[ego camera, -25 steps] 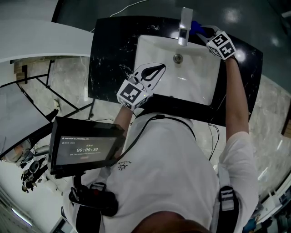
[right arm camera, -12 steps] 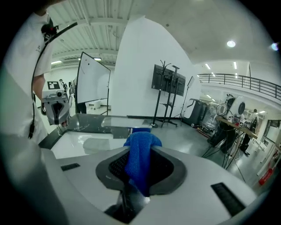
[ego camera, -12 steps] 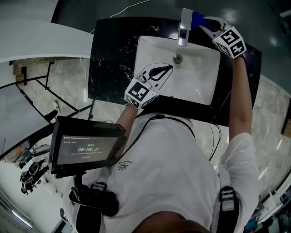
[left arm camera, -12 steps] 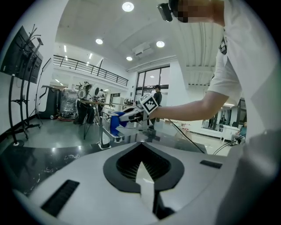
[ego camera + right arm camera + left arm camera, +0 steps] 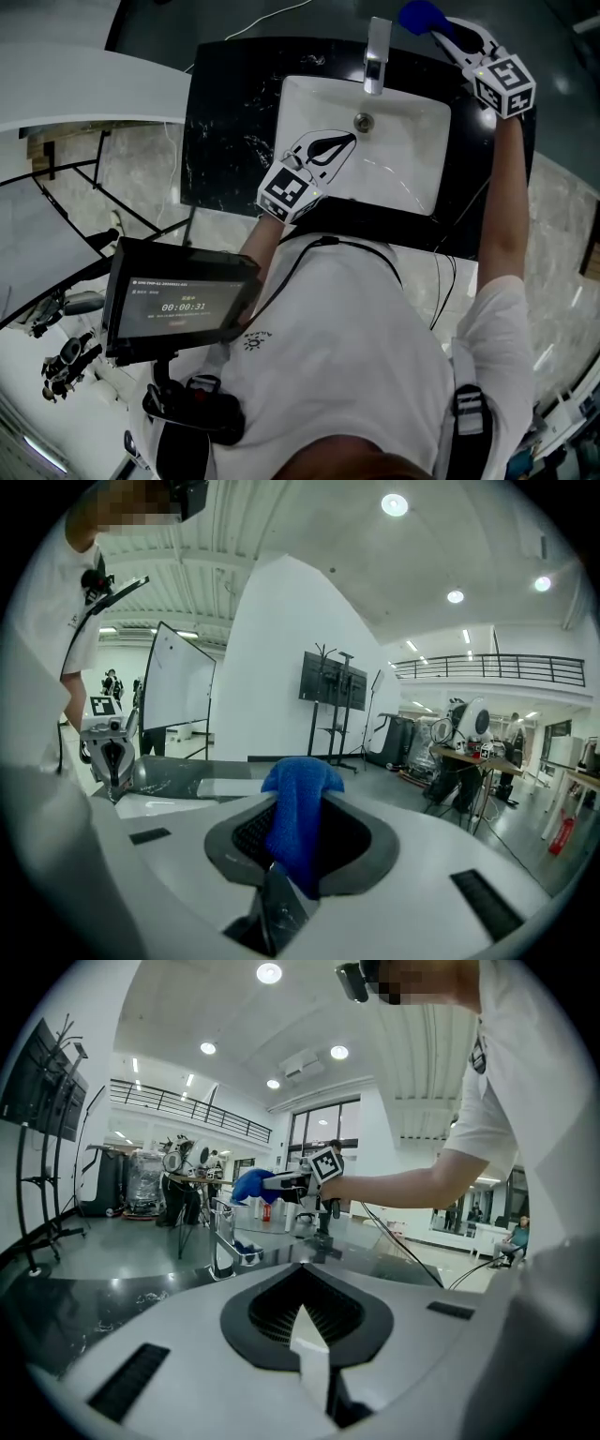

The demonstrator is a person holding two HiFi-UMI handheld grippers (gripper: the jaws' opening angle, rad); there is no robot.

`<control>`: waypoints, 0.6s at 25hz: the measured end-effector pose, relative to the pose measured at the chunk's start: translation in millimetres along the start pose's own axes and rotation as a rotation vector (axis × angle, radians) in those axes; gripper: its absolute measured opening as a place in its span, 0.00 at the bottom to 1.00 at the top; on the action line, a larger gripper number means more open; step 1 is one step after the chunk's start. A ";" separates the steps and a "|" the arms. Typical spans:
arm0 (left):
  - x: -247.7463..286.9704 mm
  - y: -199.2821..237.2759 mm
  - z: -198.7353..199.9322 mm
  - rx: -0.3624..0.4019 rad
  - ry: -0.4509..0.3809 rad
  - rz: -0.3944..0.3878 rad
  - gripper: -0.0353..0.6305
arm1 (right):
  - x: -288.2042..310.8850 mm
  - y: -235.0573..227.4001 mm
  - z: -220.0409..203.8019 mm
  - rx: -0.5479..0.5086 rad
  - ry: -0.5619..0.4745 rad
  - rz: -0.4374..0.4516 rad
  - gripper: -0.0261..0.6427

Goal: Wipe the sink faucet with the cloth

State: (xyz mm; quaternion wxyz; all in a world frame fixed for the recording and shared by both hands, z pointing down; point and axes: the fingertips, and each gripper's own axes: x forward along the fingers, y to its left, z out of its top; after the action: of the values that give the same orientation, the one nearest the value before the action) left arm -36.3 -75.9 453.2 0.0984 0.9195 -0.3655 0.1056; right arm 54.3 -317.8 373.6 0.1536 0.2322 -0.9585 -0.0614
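Right gripper (image 5: 448, 28): jaws closed on the blue cloth (image 5: 422, 16). In the right gripper view the cloth (image 5: 296, 810) sits bunched between the two jaws, with its top folded over above them and its lower end hanging into the gap.

Cloth position: in the head view it lies beyond the back edge of the black marble bench (image 5: 225, 122), just right of the top of the faucet (image 5: 377, 52) and apart from it. The left gripper view agrees: the cloth (image 5: 247, 1186), at the tip of the right gripper (image 5: 281, 1182), is above the faucet (image 5: 222, 1246) with a clear gap, no contact.

Left gripper (image 5: 330, 150): jaws fully closed, nothing between them; the left gripper view shows the jaw tips of the left gripper (image 5: 309, 1327) meeting in one line. It is over the near left part of the white sink (image 5: 309, 94), pointing toward the faucet.

Faucet: upright chrome block at the middle of the sink's back rim, spout over the basin.

Other: a dark screen (image 5: 178, 305) showing a timer, mounted at the person's left side
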 end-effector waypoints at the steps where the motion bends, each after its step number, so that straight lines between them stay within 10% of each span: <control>1: -0.9 1.6 0.1 -0.003 0.000 0.005 0.06 | -0.3 -2.7 -6.7 0.003 0.018 -0.006 0.17; 15: -8.4 10.6 -1.6 -0.009 0.014 0.040 0.06 | 60.2 64.5 -142.9 -0.079 0.376 0.146 0.17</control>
State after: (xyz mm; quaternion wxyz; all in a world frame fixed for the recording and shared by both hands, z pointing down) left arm -49.8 -77.5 453.6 0.1029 0.9109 -0.3835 0.1125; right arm 22.1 -295.2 536.8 0.3429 0.1635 -0.9240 -0.0430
